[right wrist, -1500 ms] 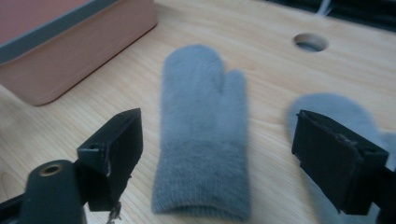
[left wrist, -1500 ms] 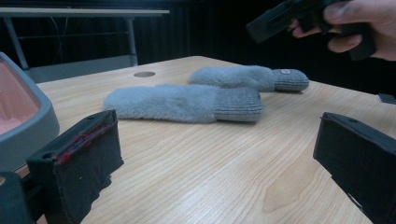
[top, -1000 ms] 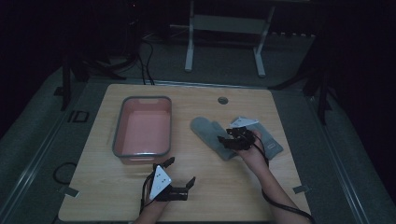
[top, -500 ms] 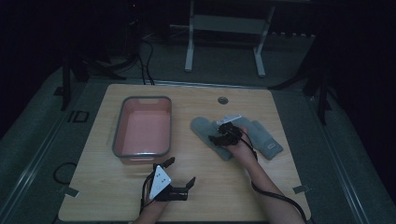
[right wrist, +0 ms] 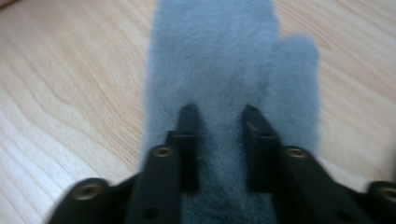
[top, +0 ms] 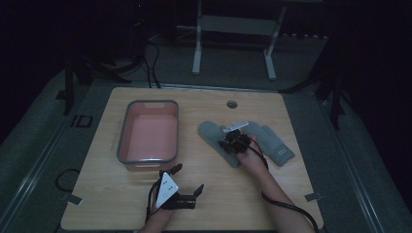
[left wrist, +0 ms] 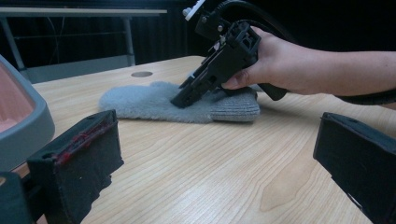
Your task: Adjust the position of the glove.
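Right of the pink tray (top: pixel 145 158), a fuzzy grey mitten (right wrist: pixel 219 60) lies flat under the right gripper (right wrist: pixel 218 112), jaws slightly parted, gripping nothing.

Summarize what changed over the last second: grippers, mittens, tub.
The right gripper moved left, off the right-hand mitten and onto the left-hand mitten; its jaws now press down on the fleece, part open, nothing pinched yet. Both grey mittens lie where they were. The left gripper stayed open at the table's near edge, and the pink tub has not moved.
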Demonstrator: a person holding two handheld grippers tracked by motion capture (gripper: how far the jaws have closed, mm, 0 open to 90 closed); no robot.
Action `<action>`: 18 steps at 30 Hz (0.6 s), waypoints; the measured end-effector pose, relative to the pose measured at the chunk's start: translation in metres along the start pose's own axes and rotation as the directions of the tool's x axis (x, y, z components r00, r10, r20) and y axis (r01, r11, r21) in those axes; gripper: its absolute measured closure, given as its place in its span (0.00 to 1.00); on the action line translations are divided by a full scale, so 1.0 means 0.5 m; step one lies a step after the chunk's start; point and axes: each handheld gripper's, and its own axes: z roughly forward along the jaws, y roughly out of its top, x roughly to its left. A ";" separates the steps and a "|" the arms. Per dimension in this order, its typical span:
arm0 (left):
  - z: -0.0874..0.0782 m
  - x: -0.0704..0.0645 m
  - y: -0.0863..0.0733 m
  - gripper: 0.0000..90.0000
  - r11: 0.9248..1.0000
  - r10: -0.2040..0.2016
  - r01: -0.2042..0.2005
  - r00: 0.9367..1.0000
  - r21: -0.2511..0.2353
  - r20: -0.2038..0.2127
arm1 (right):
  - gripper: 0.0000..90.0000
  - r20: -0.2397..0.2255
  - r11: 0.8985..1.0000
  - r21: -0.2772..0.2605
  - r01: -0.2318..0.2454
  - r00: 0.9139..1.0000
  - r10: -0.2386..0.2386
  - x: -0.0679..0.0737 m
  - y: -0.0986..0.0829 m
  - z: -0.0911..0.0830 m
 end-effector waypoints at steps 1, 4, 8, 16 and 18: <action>0.000 0.000 0.000 0.01 1.000 0.000 0.000 1.000 0.000 0.000 | 0.85 0.009 0.999 0.006 -0.039 0.999 0.039 0.002 0.001 -0.002; 0.000 0.000 0.000 0.01 1.000 0.001 -0.001 1.000 0.000 0.000 | 0.89 0.031 0.996 0.005 -0.091 0.995 0.091 0.007 0.003 -0.005; 0.000 0.001 0.000 0.01 1.000 0.000 0.000 1.000 0.000 0.002 | 0.92 0.082 0.964 -0.061 -0.258 0.961 0.262 0.025 0.014 -0.033; 0.000 0.001 0.000 0.01 1.000 -0.002 0.002 1.000 -0.001 0.003 | 0.92 0.161 0.894 -0.155 -0.421 0.882 0.443 0.055 0.028 -0.085; 0.000 0.001 0.000 0.01 1.000 -0.001 0.001 1.000 0.000 0.003 | 0.92 0.181 0.852 -0.173 -0.495 0.834 0.521 0.055 0.023 -0.089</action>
